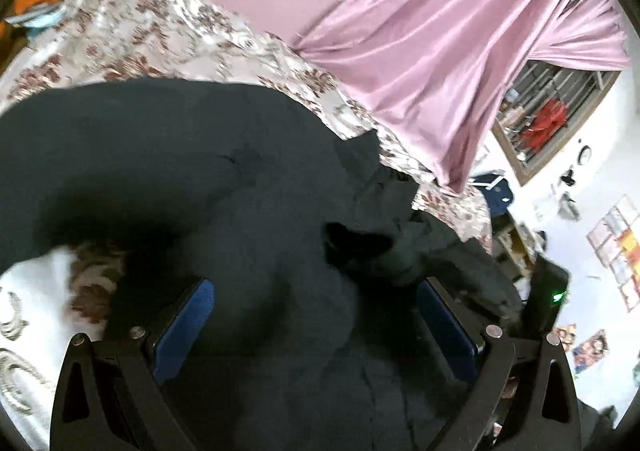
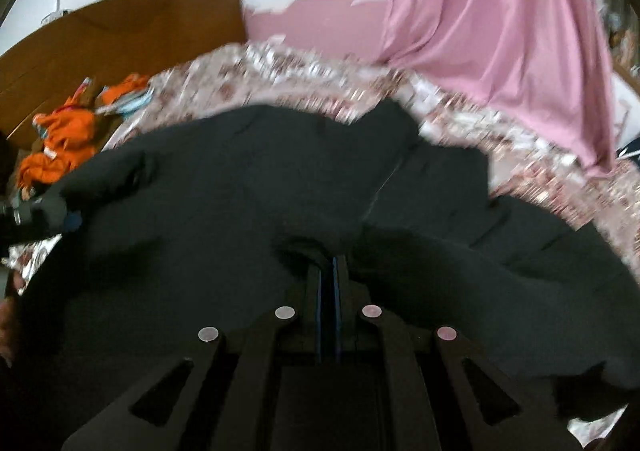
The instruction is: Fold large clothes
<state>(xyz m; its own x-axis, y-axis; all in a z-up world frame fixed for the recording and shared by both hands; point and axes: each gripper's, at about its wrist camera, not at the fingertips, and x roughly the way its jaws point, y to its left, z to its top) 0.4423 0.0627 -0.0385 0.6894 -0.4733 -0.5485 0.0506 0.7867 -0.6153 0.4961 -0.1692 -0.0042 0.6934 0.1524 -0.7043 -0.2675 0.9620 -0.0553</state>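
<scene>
Right gripper (image 2: pixel 328 271): you pinch a fold of the black garment (image 2: pixel 240 191).
Left gripper (image 1: pixel 316 315): wide, holding nothing, directly above the cloth.
Garment axis: across both grippers, left to right.

left gripper (image 1: pixel 316 315) chunky black plastic arms, blue finger pads (image 1: pixel 188 327), silver rivets, right gripper (image 2: pixel 328 271) same black frame with triangular cutouts

A home bedroom: a bed with a floral bedsheet (image 1: pixel 168 39) fills the middle, a wooden headboard (image 2: pixel 120 35) stands at upper left, a pink curtain (image 1: pixel 460 39) hangs upper right, posters (image 1: pixel 616 247) at the right edge.
</scene>
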